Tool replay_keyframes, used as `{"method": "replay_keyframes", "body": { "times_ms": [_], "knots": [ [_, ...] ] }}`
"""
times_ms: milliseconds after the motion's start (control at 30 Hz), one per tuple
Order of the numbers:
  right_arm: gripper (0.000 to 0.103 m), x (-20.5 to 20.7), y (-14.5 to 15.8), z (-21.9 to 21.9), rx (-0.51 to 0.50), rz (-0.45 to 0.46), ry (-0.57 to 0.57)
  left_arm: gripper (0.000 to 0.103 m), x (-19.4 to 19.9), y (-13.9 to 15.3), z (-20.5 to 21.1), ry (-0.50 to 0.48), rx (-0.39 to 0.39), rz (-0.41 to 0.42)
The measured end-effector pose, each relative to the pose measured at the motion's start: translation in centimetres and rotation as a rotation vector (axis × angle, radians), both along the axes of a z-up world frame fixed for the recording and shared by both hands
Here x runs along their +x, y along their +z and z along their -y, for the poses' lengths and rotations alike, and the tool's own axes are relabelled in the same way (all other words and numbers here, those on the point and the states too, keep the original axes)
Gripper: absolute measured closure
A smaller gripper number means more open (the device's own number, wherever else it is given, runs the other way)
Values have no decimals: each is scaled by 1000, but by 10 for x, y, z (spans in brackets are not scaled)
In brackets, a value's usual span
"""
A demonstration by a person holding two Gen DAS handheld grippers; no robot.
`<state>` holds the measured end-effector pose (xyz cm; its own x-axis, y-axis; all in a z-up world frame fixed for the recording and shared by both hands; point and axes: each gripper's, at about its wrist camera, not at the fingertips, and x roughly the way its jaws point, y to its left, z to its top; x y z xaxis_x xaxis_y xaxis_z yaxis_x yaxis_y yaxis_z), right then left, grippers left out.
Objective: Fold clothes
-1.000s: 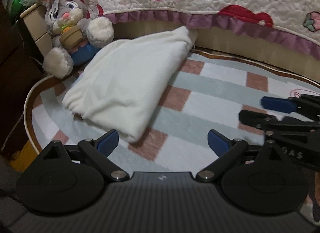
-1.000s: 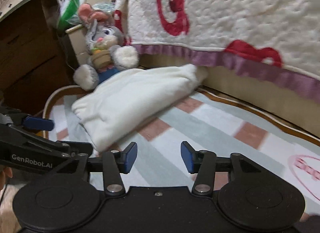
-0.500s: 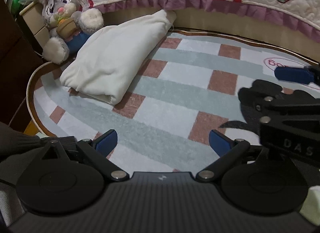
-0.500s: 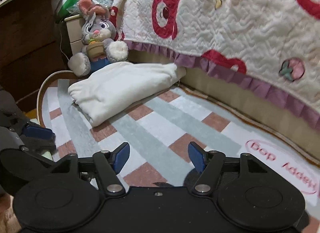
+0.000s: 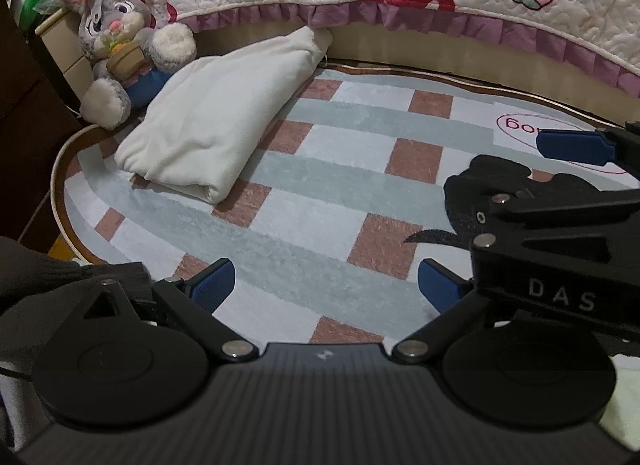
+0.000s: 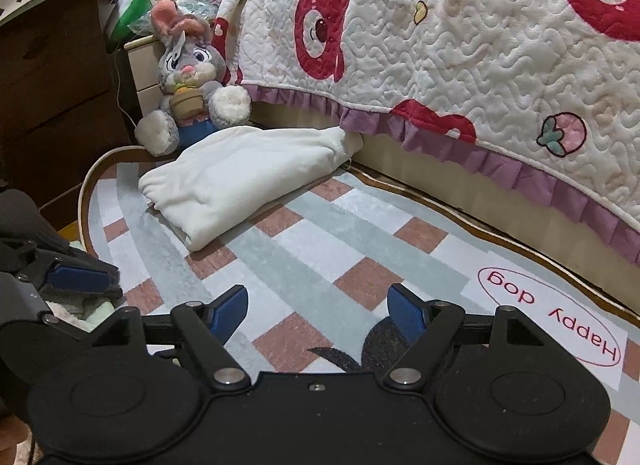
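Note:
A folded cream-white garment [image 5: 224, 121] [image 6: 240, 181] lies on the checked rug [image 5: 344, 185] [image 6: 332, 249], up against the bed base and the plush rabbit. My left gripper [image 5: 326, 289] hangs open over the rug, well back from the garment, nothing between its blue pads. My right gripper [image 6: 318, 307] is a good way from the garment too; its jaws are opening, with only rug between them. The right gripper also shows at the right of the left wrist view [image 5: 560, 201]. In the right wrist view the left gripper's blue pad [image 6: 80, 279] sits at the left edge.
A bed with a quilted white-and-red cover [image 6: 460, 45] and purple frill runs along the far side. A grey plush rabbit [image 5: 120, 49] [image 6: 188, 81] leans on a cream nightstand [image 6: 142, 69]. Dark wooden furniture [image 6: 48, 85] stands at the left. More pale fabric [image 6: 80, 311] lies near the left gripper.
Both grippers have pulled back from the folded garment, which now sits farther off and smaller. The right gripper's jaws have spread wider. The left gripper stays open.

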<state>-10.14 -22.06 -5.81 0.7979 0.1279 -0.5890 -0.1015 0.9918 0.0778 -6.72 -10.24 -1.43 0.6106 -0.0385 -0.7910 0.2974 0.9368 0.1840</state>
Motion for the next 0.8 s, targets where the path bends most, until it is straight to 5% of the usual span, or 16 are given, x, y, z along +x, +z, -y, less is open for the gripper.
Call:
{"method": "replay_keyframes", "body": {
  "times_ms": [800],
  "knots": [
    [22, -4, 7, -1, 9, -3, -35, 0, -6, 8, 3, -6, 7, 16]
  ]
}}
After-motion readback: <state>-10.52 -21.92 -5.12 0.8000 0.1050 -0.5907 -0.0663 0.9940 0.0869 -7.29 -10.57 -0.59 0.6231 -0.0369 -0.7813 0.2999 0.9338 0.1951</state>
